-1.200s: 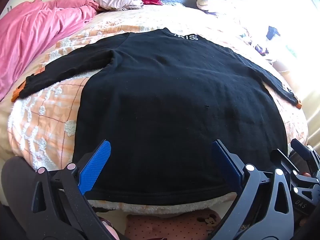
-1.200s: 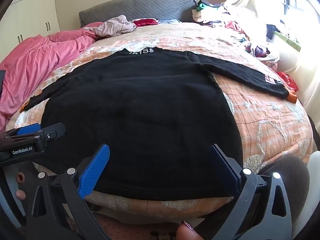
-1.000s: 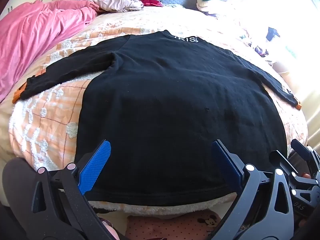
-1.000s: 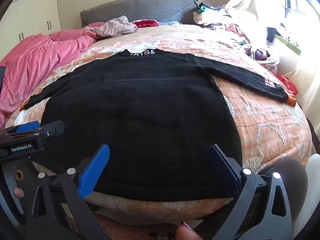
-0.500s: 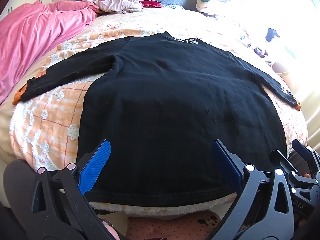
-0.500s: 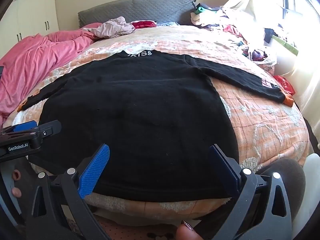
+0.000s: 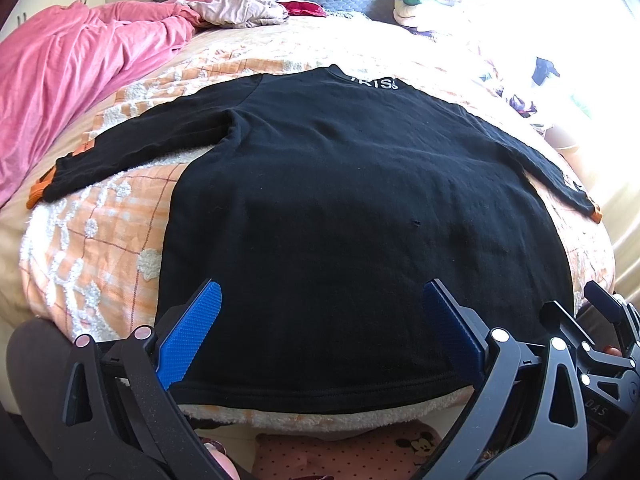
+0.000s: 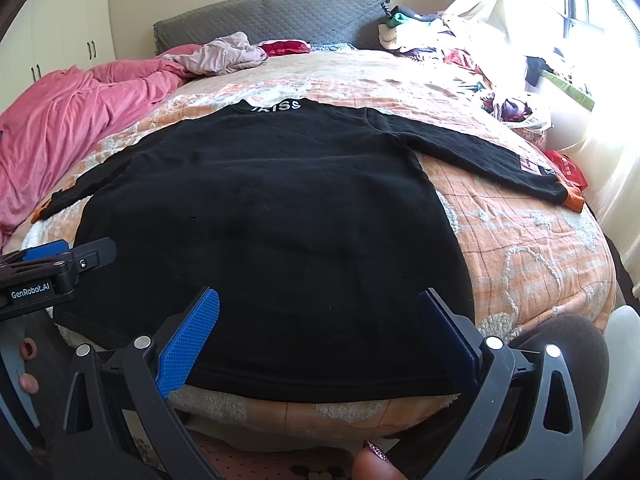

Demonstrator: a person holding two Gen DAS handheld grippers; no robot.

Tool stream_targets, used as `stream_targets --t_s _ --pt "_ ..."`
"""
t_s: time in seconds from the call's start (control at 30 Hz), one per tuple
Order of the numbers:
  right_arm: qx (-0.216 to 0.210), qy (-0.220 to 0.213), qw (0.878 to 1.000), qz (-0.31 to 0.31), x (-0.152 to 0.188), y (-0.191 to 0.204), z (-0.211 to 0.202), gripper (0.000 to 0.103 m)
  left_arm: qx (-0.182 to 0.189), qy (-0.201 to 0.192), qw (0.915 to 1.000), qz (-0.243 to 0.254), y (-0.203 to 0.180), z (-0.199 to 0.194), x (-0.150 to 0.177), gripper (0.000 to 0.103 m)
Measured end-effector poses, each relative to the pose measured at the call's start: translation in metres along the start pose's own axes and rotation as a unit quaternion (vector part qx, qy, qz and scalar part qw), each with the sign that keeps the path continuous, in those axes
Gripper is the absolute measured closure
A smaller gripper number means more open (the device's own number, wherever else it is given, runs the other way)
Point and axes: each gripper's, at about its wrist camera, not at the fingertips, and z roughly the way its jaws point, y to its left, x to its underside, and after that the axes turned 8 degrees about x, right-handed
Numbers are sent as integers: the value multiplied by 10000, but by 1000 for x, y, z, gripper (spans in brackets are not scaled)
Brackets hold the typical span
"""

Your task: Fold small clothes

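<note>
So I've got both tools parked at the foot of the bed (image 8: pixel 520 248), just short of the shirt's hem. The shirt (image 7: pixel 352 208) is black, long-sleeved, spread flat on the orange-and-white quilt (image 7: pixel 100 248) with the collar at the far end (white lettering on it, can't quite read it) and both sleeves stretched out to the sides, orange cuffs at the tips.

Left tool (image 7: pixel 320 328) is wide open, blue pads apart, nothing between them but the lower part of the shirt in the background. It isn't touching the fabric as far as I can tell. Right tool (image 8: pixel 316 328) is the same: fingers spread wide, hanging over the hem edge, gripping nothing. From the right camera I can see the left tool's body off at my left edge, near the shirt's lower left corner.

Other stuff on the bed: a pink duvet (image 8: pixel 68 120) bunched along the left side, a pale crumpled garment (image 8: pixel 224 56) up by the grey headboard (image 8: pixel 272 16), and a heap of clothes (image 8: pixel 440 36) on the right near the window. The hem lies straight across the mattress edge, with a strip of quilt showing below it.
</note>
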Motion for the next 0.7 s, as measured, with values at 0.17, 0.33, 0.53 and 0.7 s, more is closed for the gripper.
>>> stream_targets --t_s 0.17,0.33,0.53,0.7 --pt "-6 11 10000 12 1 0 0 4 10 8 10000 -1 1 1 2 8" --pt "-2 11 10000 18 0 -1 0 4 21 6 10000 0 1 0 3 8" --pt "8 9 10000 20 1 0 0 4 19 -9 10000 -3 1 1 4 8" --pt "20 1 10000 17 -1 0 -1 4 25 -11 10000 0 1 1 5 8"
